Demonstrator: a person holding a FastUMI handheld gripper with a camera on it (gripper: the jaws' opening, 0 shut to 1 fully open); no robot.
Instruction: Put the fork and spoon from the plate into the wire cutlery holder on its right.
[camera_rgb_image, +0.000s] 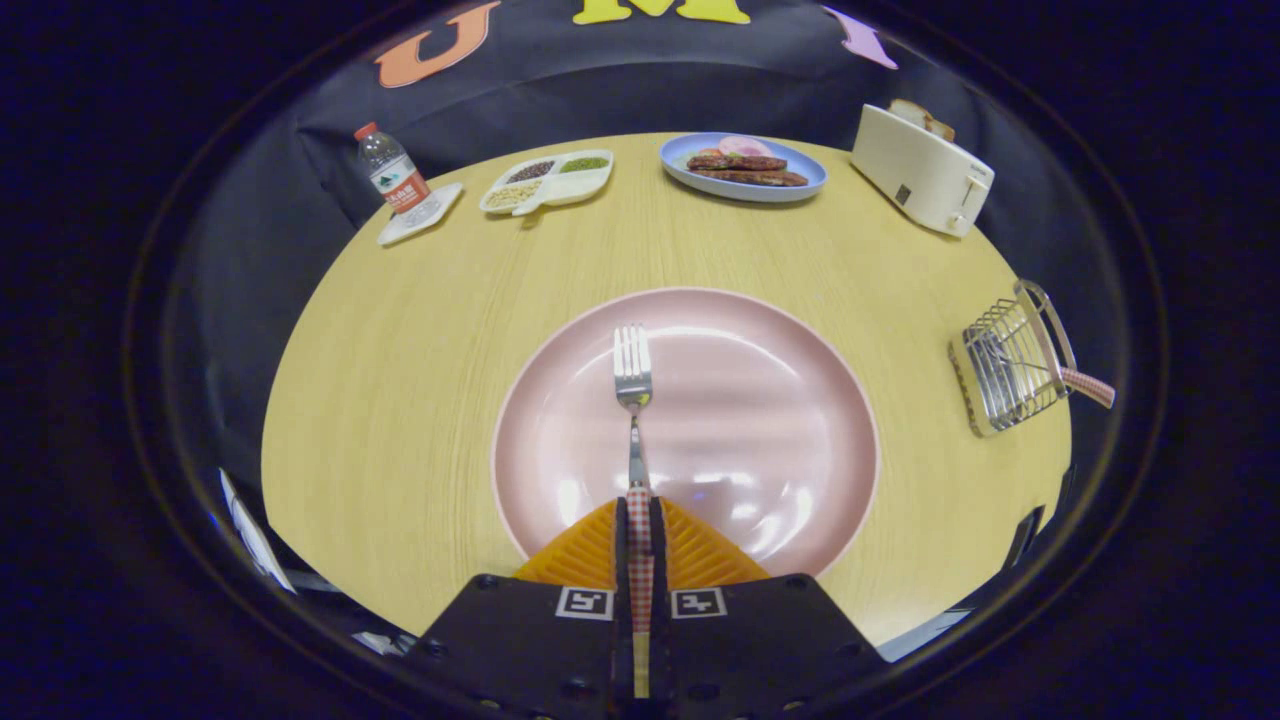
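Bright, even overhead light, soft white glare patches on the pink plate (760, 420) nearest the gripper (640, 515) clamped on the fork (633, 375), faint shadows beyond the plate, sharp centre, strong fisheye bending of the round table (400, 350) around the plate, edges dim

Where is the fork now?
In the gripper view, the fork is clamped by its handle between the gripper fingers, its tines pointing ahead over the pink plate.

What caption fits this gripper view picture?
Gripper fingers shut on checked-handled metal fork over round pink plate; wire cutlery holder waits right.
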